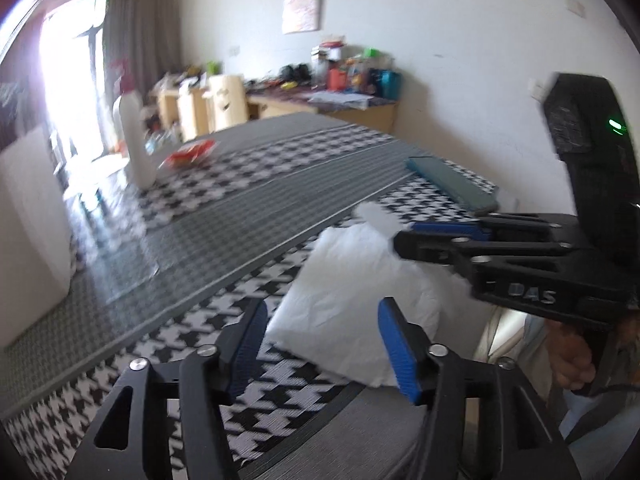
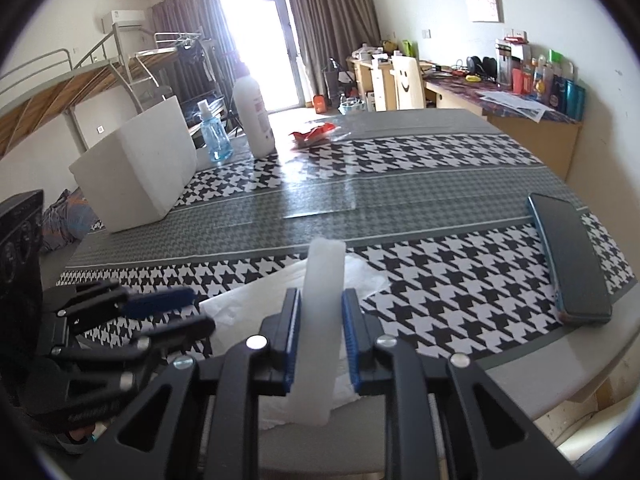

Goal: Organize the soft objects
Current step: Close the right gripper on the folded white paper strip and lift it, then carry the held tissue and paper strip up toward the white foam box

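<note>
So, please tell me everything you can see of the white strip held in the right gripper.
The white strip looks translucent, waxy and soft, long and flat with rounded ends. It stands roughly upright, slightly tilted, clamped between the blue pads of the right gripper. It rises above a white sheet on the houndstooth table; whether its lower end touches the sheet is unclear.

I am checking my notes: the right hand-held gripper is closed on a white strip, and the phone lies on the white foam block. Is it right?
Not fully. The right wrist view shows the phone lying on the tablecloth, far from the foam block. The right hand-held gripper does clamp the white strip.
</note>
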### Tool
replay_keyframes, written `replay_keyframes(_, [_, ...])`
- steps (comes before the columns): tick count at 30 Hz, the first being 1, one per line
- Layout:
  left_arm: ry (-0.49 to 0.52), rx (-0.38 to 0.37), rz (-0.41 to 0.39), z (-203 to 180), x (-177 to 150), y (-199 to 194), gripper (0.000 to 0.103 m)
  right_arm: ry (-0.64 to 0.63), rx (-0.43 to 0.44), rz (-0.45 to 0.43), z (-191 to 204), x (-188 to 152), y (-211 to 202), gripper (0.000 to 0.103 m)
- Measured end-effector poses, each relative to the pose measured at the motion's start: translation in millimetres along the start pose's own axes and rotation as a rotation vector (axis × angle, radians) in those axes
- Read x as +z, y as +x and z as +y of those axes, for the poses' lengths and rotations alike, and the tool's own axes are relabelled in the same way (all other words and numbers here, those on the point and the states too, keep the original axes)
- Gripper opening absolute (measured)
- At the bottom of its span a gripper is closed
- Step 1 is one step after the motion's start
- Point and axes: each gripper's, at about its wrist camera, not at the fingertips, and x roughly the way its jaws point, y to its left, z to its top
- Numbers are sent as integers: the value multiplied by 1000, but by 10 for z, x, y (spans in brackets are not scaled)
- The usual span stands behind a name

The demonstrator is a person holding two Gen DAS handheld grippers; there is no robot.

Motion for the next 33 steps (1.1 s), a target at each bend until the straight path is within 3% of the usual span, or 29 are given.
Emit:
replay_keyframes(4, [71,-56,32,-103,7,113,63,4,9,3,-19,-13,6,24])
replay_keyframes(8, [80,-88,81,-119,30,293,63,6,21,6,-27,-39,-2,24])
replay_keyframes(18, [101,-43,141,-175,9,483,62,11,44,4,-93,-89,-48,24])
replay_keyframes(21, [107,-23,156,-181,-2,531,47,14,49,4,-103,-90,-54,24])
replay_keyframes(26, [117,-4,174,-201,39,539,8,19,54,-2,-126,-91,-73,25])
replay_keyframes(33, [59,44,168,-36,42,535,4,32,51,-12,-183,-92,-118,25])
